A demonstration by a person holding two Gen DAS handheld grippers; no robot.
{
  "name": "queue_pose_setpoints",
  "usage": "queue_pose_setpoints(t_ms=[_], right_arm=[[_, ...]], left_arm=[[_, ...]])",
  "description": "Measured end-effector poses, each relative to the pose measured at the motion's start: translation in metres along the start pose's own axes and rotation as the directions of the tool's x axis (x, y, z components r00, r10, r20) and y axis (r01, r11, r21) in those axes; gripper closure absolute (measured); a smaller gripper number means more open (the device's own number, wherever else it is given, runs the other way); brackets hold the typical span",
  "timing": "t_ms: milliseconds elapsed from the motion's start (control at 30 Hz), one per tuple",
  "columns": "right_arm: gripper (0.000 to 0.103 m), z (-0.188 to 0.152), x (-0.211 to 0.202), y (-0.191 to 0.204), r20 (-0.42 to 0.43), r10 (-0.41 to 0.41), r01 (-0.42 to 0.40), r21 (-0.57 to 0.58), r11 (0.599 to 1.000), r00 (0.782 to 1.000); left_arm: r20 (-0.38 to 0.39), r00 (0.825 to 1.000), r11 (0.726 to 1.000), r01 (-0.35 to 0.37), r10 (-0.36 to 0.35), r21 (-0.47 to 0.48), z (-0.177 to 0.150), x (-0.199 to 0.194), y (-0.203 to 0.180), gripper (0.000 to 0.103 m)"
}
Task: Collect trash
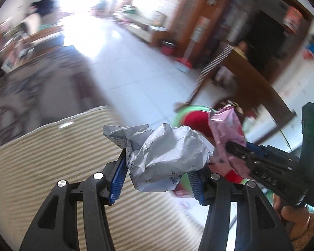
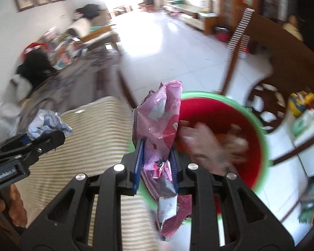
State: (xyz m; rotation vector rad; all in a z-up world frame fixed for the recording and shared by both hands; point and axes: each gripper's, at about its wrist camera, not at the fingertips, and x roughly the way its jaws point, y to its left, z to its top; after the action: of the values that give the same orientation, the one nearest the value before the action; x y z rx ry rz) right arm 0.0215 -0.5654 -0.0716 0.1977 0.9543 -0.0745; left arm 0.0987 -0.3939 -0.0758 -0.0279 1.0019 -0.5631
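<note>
Left gripper [image 1: 157, 171] clamping a crumpled white paper ball [image 1: 167, 156] with faint printed characters, above a striped cloth [image 1: 52, 156], right gripper [image 2: 156, 163] pinching a pink snack wrapper [image 2: 159, 125], lettering unreadable, over the green-rimmed red bin [image 2: 259, 123], blurred trash inside.

Both grippers are the same build: black plastic frames with triangular cutouts, shiny silver screws at the pivots, and ribbed blue pads lining the jaws. The left gripper [image 2: 28, 141] has white lettering on its body. The right gripper [image 1: 239, 149] shows a green LED.
</note>
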Motion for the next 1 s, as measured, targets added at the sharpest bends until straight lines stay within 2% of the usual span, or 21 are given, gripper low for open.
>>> queue_pose_setpoints(t_ms=[67,167,200,233,267,300,400,533,600,700,800,833,867,900,933,967,1000], right_arm=[[0.079,-0.004,-0.002,-0.017,-0.004,-0.033,0.033,0.023,0.999,0.999],[0.079,-0.012,0.0,-0.034,-0.018,-0.069,0.069,0.042,0.997,0.997],[0.076,-0.015,0.002,-0.037,-0.024,-0.092,0.093,0.045,0.995,0.995],[0.059,-0.017,0.003,-0.037,-0.026,-0.115,0.116,0.049,0.992,0.993],[0.046,-0.019,0.003,-0.04,-0.023,-0.133,0.134,0.056,0.989,0.991],[0.028,-0.02,0.001,-0.039,-0.004,-0.131,0.131,0.067,0.989,0.991],[0.024,-0.015,0.001,-0.027,0.007,-0.091,0.091,0.051,0.995,0.996],[0.006,-0.002,0.002,0.022,0.051,0.017,-0.016,-0.02,1.0,0.999],[0.005,0.006,-0.001,0.056,0.085,0.092,-0.086,-0.069,0.994,0.992],[0.005,0.016,-0.004,0.101,0.118,0.157,-0.141,-0.137,0.981,0.98],[0.005,0.021,-0.006,0.152,0.146,0.184,-0.151,-0.212,0.966,0.972],[0.005,0.022,-0.007,0.173,0.154,0.218,-0.178,-0.238,0.955,0.964],[0.005,0.022,-0.01,0.187,0.169,0.243,-0.197,-0.253,0.947,0.955],[0.005,0.022,-0.015,0.201,0.196,0.272,-0.215,-0.267,0.939,0.942],[0.005,0.019,-0.026,0.219,0.252,0.308,-0.233,-0.287,0.929,0.917],[0.005,0.015,-0.038,0.235,0.319,0.328,-0.232,-0.304,0.924,0.889],[0.005,0.011,-0.048,0.248,0.383,0.337,-0.221,-0.315,0.923,0.86]], left_arm=[[-0.016,1.0,0.999,0.028,-0.027,0.038,0.005,0.012,-0.019,0.052],[-0.051,0.997,0.993,0.067,-0.062,0.1,0.01,0.033,-0.045,0.047],[-0.06,0.996,0.992,0.066,-0.059,0.111,0.01,0.038,-0.05,0.039],[-0.062,0.997,0.991,0.043,-0.036,0.128,0.01,0.041,-0.054,0.028],[-0.048,0.999,0.991,0.013,-0.007,0.135,0.01,0.039,-0.054,0.027],[-0.025,1.0,0.992,-0.01,0.014,0.129,0.01,0.033,-0.053,0.026],[0.023,0.997,0.995,-0.074,0.073,0.065,0.009,0.01,-0.026,0.015],[0.105,0.978,0.983,-0.173,0.178,-0.057,0.007,-0.036,0.022,0.013],[0.159,0.955,0.966,-0.233,0.249,-0.115,0.003,-0.063,0.047,0.013],[0.232,0.908,0.931,-0.309,0.349,-0.195,-0.008,-0.111,0.083,0.008],[0.29,0.843,0.88,-0.37,0.453,-0.298,-0.022,-0.161,0.122,0.008],[0.301,0.83,0.869,-0.374,0.469,-0.323,-0.023,-0.171,0.132,0.008],[0.313,0.811,0.852,-0.382,0.495,-0.357,-0.027,-0.184,0.143,0.008],[0.328,0.779,0.826,-0.398,0.534,-0.4,-0.034,-0.201,0.157,0.008],[0.337,0.755,0.806,-0.411,0.563,-0.425,-0.038,-0.214,0.166,0.008],[0.348,0.723,0.782,-0.428,0.597,-0.453,-0.043,-0.227,0.175,0.008],[0.355,0.7,0.767,-0.443,0.619,-0.465,-0.046,-0.236,0.18,0.008]])
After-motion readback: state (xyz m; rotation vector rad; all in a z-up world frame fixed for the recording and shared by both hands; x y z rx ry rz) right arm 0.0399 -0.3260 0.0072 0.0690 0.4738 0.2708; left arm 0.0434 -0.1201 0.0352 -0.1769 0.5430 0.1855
